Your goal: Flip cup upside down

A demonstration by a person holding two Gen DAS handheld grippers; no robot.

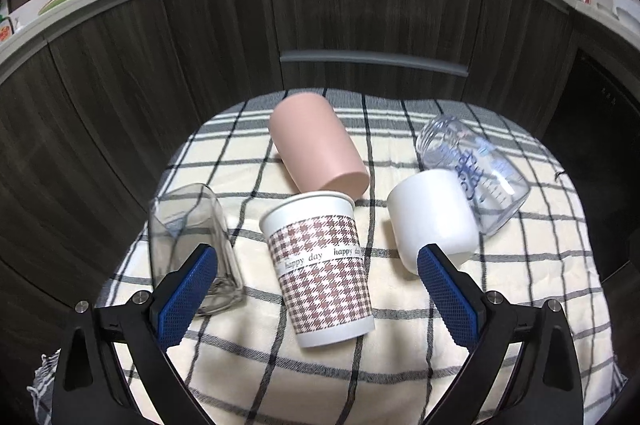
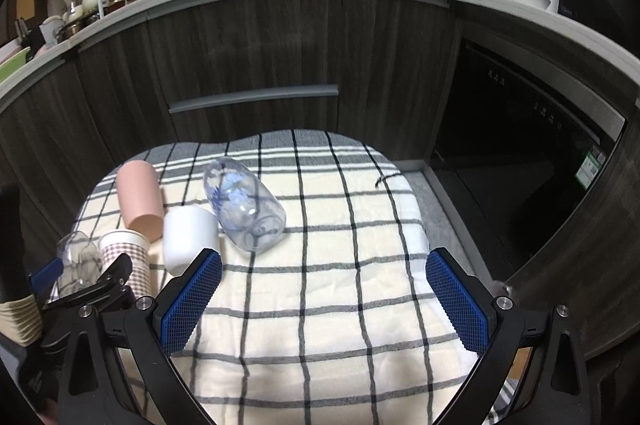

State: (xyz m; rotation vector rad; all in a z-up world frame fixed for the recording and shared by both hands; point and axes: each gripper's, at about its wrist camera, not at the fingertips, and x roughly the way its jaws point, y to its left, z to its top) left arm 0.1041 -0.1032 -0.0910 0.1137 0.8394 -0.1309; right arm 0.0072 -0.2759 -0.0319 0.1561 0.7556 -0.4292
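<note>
A paper cup [image 1: 322,267] with a brown houndstooth pattern and "happy day" band stands on the checked cloth [image 1: 280,377], mouth up, leaning a little. My left gripper [image 1: 316,261] is open, its blue pads on either side of the cup and apart from it. The cup also shows at the left in the right wrist view [image 2: 128,257]. My right gripper [image 2: 322,265] is open and empty over bare cloth [image 2: 320,325]. The left gripper's finger [image 2: 116,275] shows at the right view's left edge.
A pink cup [image 1: 316,143] lies on its side behind the paper cup. A white cup [image 1: 434,217] and a clear bottle [image 1: 476,169] lie to the right. A clear glass [image 1: 192,245] stands at the left. Dark wooden cabinets [image 1: 360,21] rise behind the table.
</note>
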